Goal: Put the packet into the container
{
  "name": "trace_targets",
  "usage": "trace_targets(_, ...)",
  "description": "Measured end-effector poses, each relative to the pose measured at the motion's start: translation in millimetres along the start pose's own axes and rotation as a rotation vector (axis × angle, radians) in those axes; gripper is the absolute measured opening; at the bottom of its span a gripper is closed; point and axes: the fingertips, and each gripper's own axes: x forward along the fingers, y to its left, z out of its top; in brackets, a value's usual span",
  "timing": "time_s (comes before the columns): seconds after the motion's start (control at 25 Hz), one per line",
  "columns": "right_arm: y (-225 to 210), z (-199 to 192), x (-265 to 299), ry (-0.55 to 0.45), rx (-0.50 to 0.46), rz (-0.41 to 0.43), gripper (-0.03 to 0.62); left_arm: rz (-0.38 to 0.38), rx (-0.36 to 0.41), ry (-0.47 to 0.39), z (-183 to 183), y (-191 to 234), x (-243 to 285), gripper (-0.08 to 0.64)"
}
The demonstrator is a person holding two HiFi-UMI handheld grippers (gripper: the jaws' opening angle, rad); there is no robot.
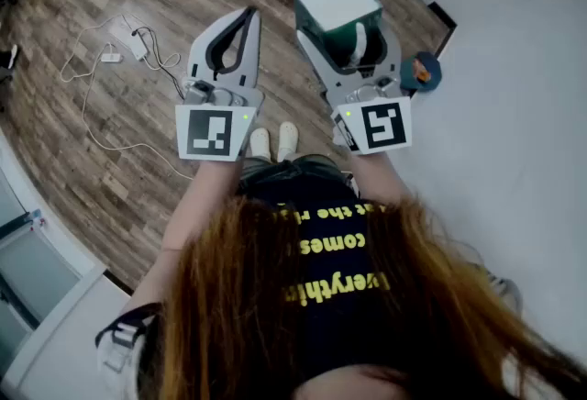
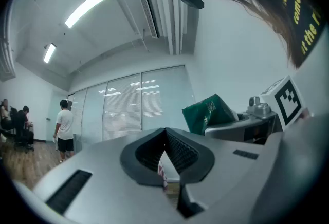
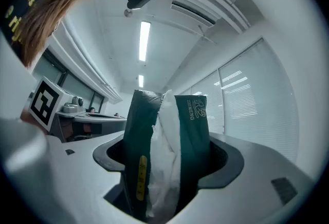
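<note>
packet (image 3: 194,135): white "ZHIMENG" on its green side | shirt (image 1: 321,216): yellow "Everythin", "comes", "the"

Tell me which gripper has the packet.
The right gripper: its jaws clamp the dark green packet, white tissue showing at its slit. The left gripper has its jaws together with nothing between them.

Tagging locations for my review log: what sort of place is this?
Likely an office: glass partition walls with blinds, ceiling strip light, and seated people at the far left.
</note>
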Motion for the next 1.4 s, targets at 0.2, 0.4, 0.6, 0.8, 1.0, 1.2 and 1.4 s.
trace_targets(0.2, 0.2, 3.3, -4.2, 0.009, 0.004, 0.004, 0.383, 0.009, -0.008, -0.002, 4.3, -2.9, -2.3, 0.002)
trace_targets(0.4, -10.5, 0.6, -3.3, 0.007, 0.030, 0.016, 0.383, 0.015, 0.001, -0.005, 3.7, -8.5, 6.8, 0.002)
trace_targets(0.6, -22.2, -0.5, -2.1, 0.001, 0.029, 0.027, 0.383, 0.025, 0.005, -0.001, 0.8, -13.3, 17.2, 0.002)
trace_targets(0.8, -38.9, -2.6, -0.4, -0.008, 0.038, 0.031, 0.383, 0.042, 0.011, -0.006, 1.4, -16.2, 29.0, 0.002)
trace_targets(1.0, -47.9, -3.9, 2.3, -0.012, 0.045, 0.041, 0.383, 0.046, 0.027, -0.009, 4.1, -22.1, 36.9, 0.002)
trace_targets(1.2, -51.6, -11.5, 9.1, -0.014, 0.061, 0.051, 0.383, 0.052, 0.030, 0.003, -1.8, -19.3, 43.0, 0.002)
trace_targets(1.4, -53.4, -14.6, 15.6, -0.006, 0.059, 0.053, 0.383, 0.064, 0.029, 0.009, -5.8, -10.1, 45.9, 0.002)
